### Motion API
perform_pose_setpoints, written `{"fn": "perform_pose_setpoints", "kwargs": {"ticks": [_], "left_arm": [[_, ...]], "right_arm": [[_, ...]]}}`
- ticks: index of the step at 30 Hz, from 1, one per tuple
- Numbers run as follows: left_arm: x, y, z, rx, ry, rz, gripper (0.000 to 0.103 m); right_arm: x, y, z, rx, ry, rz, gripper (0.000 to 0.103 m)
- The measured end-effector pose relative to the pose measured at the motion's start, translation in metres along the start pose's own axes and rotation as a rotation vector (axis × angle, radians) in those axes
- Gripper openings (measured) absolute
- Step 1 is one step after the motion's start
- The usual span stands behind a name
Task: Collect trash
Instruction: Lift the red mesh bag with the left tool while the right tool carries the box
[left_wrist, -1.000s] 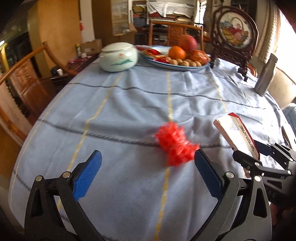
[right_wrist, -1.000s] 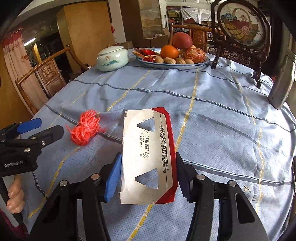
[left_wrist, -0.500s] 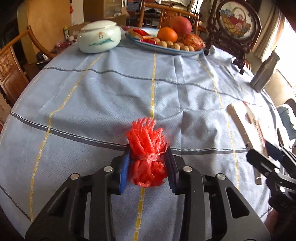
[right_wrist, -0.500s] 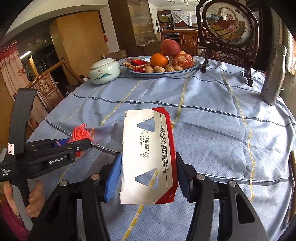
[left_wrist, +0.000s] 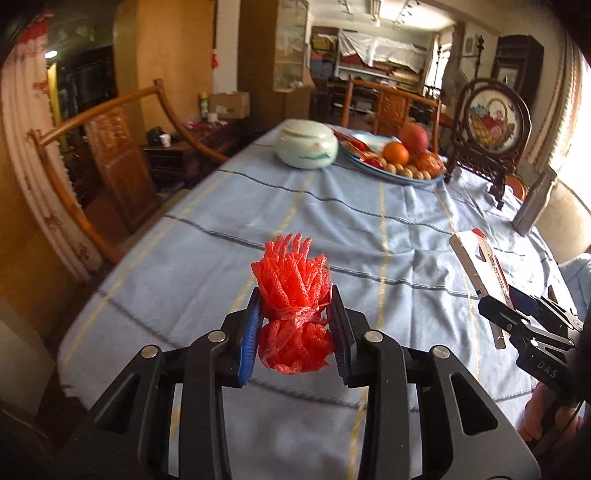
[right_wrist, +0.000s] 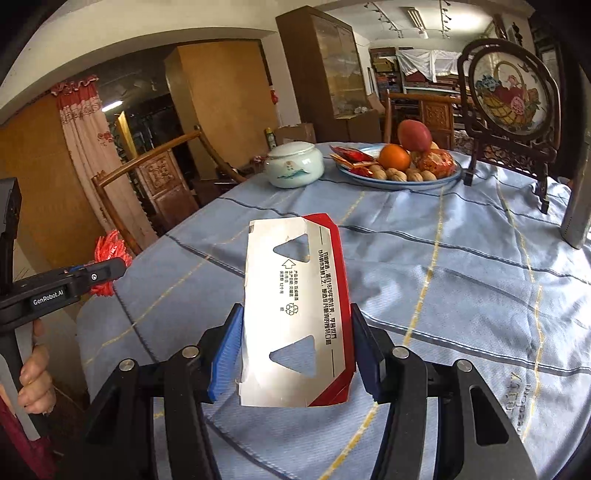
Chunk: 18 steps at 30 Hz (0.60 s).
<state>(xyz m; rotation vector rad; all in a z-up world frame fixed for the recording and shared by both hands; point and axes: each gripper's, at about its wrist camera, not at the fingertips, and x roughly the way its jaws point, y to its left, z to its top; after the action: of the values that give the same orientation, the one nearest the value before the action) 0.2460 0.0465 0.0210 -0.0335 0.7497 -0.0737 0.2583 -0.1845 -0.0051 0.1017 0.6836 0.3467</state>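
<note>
1. The bench (left_wrist: 369, 229) now lies below both hand-held grippers, with no other scraps visible on it.
2. The right hand-held gripper (right_wrist: 295, 350) stays clamped on the flattened carton (right_wrist: 295, 317).
3. The left hand-held gripper (left_wrist: 295, 332), wide open a second ago, has closed on the red netting (left_wrist: 293, 291) and lifted it; both pieces are probably ready for binning.

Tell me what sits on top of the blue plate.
On the blue plate: an orange, a red fruit, walnuts and red wrappers. Anything behind the fruit pile is hidden.
</note>
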Motion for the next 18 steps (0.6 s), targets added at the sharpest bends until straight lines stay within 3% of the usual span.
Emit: {"fn": "perform_pose_setpoints", "kwargs": {"ticks": [10,18], "left_arm": [[-0.101,0.067,-0.056,-0.120,-0.111,0.133,0.035],[-0.136,0.152,-0.137,-0.303,-0.034,0.285,0.035]], "right_arm": [[-0.037,0.104,-0.016,-0.128,-0.058,0.200,0.056],[-0.029,0.193,-0.040,-0.237,0.008,0.365,0.056]]}}
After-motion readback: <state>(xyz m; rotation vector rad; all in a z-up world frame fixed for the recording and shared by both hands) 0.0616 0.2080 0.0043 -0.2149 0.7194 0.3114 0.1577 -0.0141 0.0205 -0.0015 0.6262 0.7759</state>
